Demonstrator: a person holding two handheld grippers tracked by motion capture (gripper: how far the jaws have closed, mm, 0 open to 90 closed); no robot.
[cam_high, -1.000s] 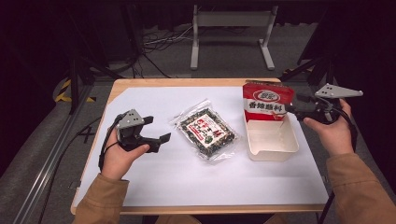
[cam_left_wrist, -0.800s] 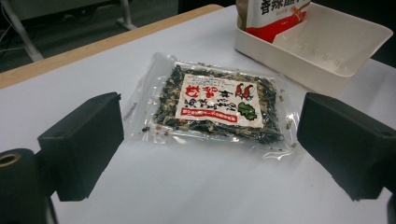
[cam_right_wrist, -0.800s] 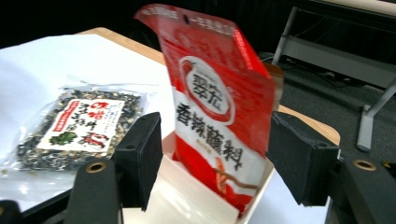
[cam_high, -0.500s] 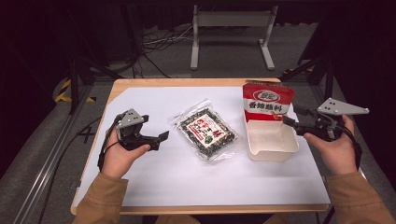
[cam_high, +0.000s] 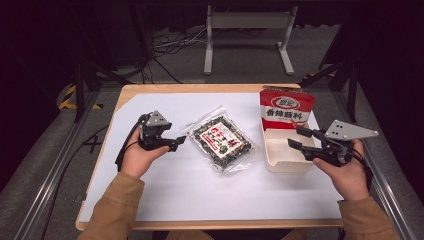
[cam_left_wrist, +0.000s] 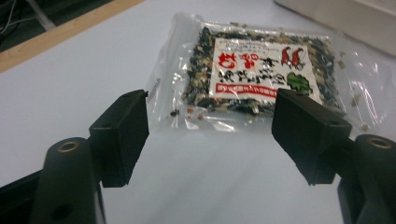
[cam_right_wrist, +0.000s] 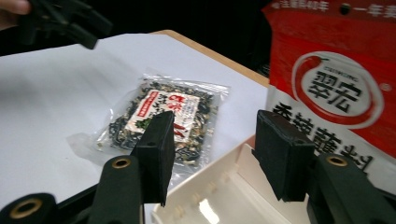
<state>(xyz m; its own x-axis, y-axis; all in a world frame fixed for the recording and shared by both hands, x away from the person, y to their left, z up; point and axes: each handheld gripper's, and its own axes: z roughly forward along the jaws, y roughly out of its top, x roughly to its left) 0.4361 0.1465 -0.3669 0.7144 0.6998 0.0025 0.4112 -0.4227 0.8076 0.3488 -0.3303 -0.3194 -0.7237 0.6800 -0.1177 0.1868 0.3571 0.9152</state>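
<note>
Clear plastic, crinkled and glossy, packed with a dark speckled mix under a white label printed in red: so looks the packet (cam_high: 221, 142). Lies flat on the white-covered desk (cam_high: 200, 200), about mid-desk, between the two hands, slanted rather than square to the edge, one corner turned toward the left side. Loose crumbs gathered in the empty margin near that edge.

Straight ahead of the left gripper (cam_high: 175, 144), just beside its tips and not touched. Seen along the left gripper view, packet (cam_left_wrist: 261, 74) set crosswise, long side running across the gap of the gripper (cam_left_wrist: 210, 135), near edge just beyond the fingers (cam_left_wrist: 122, 130). Fingers parted, nothing between them, having just been closing from a wider spread.

Right gripper (cam_high: 296, 137) farther off, poised over the near rim of the white tray (cam_high: 287, 162), with the upright red pouch (cam_high: 286, 110) standing at the tray's far end. In the right gripper view, packet (cam_right_wrist: 161, 116) well beyond the gripper (cam_right_wrist: 212, 149), past the tray wall. Fingers there also apart and empty, likewise just narrowed.

Judged from this: left hand clearly the nearer, a short push forward and down enough to bring the thin near edge between the fingers; flat lie likely to demand a low, pinching approach.
</note>
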